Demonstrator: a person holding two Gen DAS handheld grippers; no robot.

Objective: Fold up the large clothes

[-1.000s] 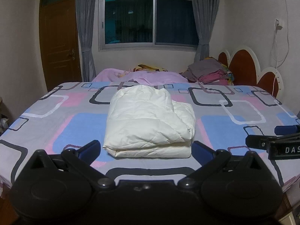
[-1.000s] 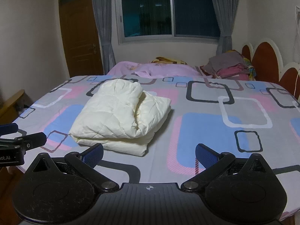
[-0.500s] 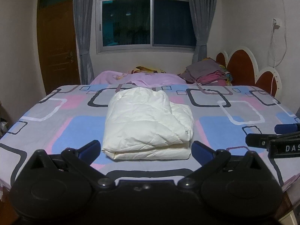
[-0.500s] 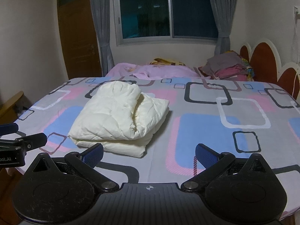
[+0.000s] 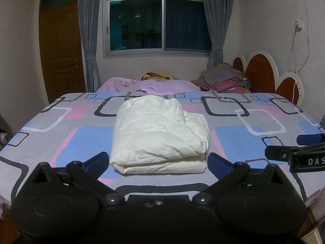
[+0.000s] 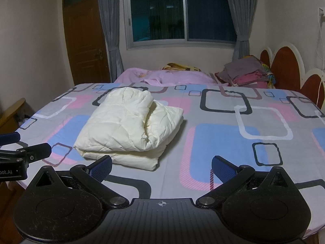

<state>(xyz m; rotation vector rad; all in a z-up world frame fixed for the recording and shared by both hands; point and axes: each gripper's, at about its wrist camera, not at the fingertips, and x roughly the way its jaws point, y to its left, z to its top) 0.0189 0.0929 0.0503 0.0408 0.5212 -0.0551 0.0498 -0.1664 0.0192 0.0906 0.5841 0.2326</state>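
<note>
A cream padded garment (image 5: 158,134) (image 6: 130,126) lies folded into a thick rectangular bundle on the patterned bed sheet (image 5: 61,134) (image 6: 223,138). My left gripper (image 5: 158,162) hovers open just in front of the bundle's near edge, its blue pads to either side and apart from the cloth. My right gripper (image 6: 162,168) is open too, over the sheet to the right of the bundle's near corner, holding nothing. Each gripper shows at the edge of the other's view: the right gripper (image 5: 300,150) and the left gripper (image 6: 22,152).
At the far side lie a pink blanket (image 5: 154,85) and a stack of folded clothes (image 5: 223,79) by the red headboard (image 5: 262,71). A window (image 5: 160,24) with grey curtains and a brown door (image 5: 63,48) stand behind. The bed's near edge is under the grippers.
Both views sit slightly lower and farther back from the bundle than a second ago. The folded garment has not moved and both grippers stay open.
</note>
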